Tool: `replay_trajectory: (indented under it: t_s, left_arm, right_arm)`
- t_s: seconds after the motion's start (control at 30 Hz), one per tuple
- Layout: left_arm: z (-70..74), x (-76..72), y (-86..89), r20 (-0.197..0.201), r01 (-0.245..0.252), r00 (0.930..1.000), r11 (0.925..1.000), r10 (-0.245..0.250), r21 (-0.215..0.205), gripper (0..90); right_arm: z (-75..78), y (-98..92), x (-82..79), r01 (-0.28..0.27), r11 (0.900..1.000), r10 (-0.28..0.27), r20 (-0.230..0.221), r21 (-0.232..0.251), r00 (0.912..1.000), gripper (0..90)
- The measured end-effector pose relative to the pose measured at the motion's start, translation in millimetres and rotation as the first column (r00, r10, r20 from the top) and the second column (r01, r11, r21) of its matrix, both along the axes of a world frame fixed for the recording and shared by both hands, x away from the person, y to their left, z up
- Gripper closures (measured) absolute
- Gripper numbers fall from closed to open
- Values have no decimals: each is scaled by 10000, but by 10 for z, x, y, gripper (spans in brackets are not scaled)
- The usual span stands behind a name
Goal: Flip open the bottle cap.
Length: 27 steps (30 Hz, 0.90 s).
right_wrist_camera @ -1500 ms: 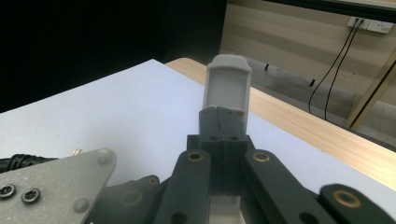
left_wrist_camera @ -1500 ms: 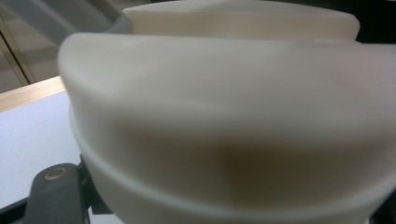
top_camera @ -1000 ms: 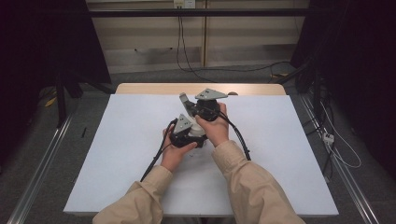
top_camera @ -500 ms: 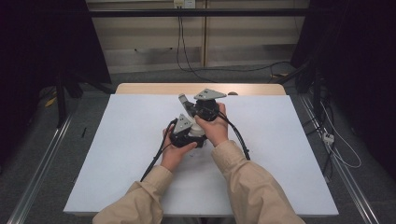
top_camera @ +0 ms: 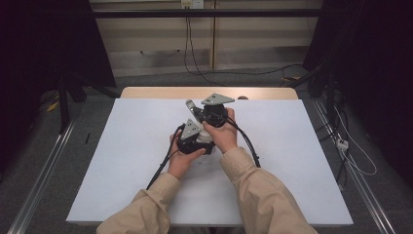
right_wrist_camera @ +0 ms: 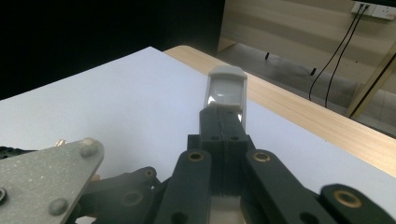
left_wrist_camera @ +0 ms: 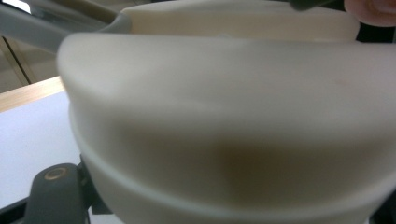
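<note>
Nothing has moved since earlier. From above, I hold both tools together over the worktop (top_camera: 122,161). My left tool (top_camera: 194,138) clamps a cream tub (left_wrist_camera: 233,116); my right tool (right_wrist_camera: 226,154) pinches a small grey-capped piece (right_wrist_camera: 226,91).

We see the flat white tabletop (top_camera: 122,161) lying bare to both sides of our two hands, which meet close together at its middle.

We see a white sheet (top_camera: 131,161) over a pale wooden table (top_camera: 146,92), with beige sleeves (top_camera: 265,195) at the near edge. Both grippers are black with grey plates: the left gripper (top_camera: 191,136) holds a cream object (left_wrist_camera: 233,116), and the right gripper (right_wrist_camera: 225,122) a light grey and white piece (right_wrist_camera: 226,91).
</note>
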<state>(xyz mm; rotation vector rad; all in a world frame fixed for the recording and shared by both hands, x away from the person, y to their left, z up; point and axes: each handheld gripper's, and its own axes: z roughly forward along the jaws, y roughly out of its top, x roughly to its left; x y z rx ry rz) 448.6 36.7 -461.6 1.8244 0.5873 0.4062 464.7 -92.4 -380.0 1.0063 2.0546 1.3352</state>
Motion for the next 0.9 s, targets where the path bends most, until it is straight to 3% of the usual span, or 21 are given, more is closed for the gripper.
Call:
replay_trajectory:
  t_s: [0.8, 0.9]
  left_arm:
    - [0, -1, 5, -23, -45, 10000, 10000, 45, -43, 184]
    - [1, 0, 5, -19, 95, 10000, 9999, -96, -65, 177]
  right_arm:
    - [-15, 20, 3, 50, 9999, -51, -30, -112, 10000, 900]
    - [-11, 14, 2, 117, 9997, -114, 109, -225, 9999, 847]
